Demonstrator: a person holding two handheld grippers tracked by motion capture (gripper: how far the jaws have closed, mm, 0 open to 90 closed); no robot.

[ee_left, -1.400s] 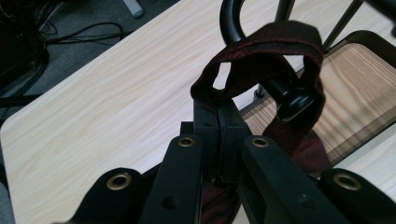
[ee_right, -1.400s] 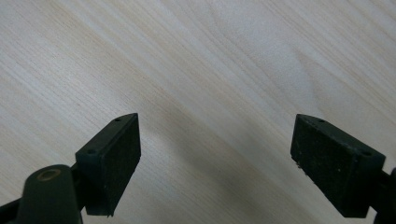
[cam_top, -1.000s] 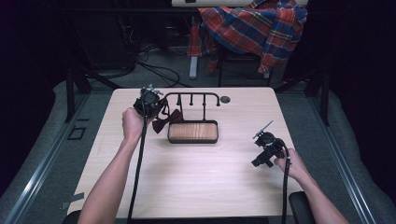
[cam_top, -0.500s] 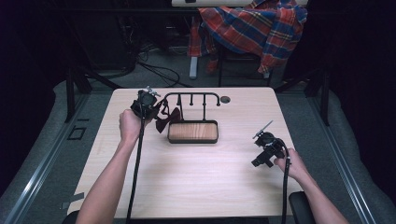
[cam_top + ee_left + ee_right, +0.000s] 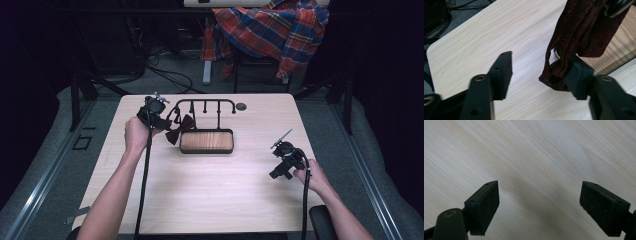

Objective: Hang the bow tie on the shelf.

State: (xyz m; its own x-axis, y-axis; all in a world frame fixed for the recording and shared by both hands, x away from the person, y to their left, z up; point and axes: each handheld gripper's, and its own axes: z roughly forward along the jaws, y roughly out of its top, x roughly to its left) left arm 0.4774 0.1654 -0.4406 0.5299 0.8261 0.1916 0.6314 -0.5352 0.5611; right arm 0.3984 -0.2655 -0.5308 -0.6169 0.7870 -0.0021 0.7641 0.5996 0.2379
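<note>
A dark red bow tie (image 5: 182,128) hangs from the left end of a black hook rack (image 5: 206,102), which stands on a wooden base (image 5: 206,141) at the back middle of the table. My left gripper (image 5: 164,119) is just left of the bow tie, open. In the left gripper view the left gripper (image 5: 540,60) has its right jaw against the lower edge of the bow tie (image 5: 584,32), with nothing clamped between the jaws. My right gripper (image 5: 276,172) hovers low over bare table at the right, and the right gripper (image 5: 539,192) stands wide open with only wood beneath.
The light wooden table (image 5: 225,195) has a round cable hole (image 5: 241,106) behind the rack. A plaid shirt (image 5: 270,30) drapes over a chair beyond the far edge. Cables trail from both grippers toward the near edge.
My left gripper has shifted slightly back and down beside the rack, and the bow tie has swung a little at the rack's left end. The right gripper has not moved.
</note>
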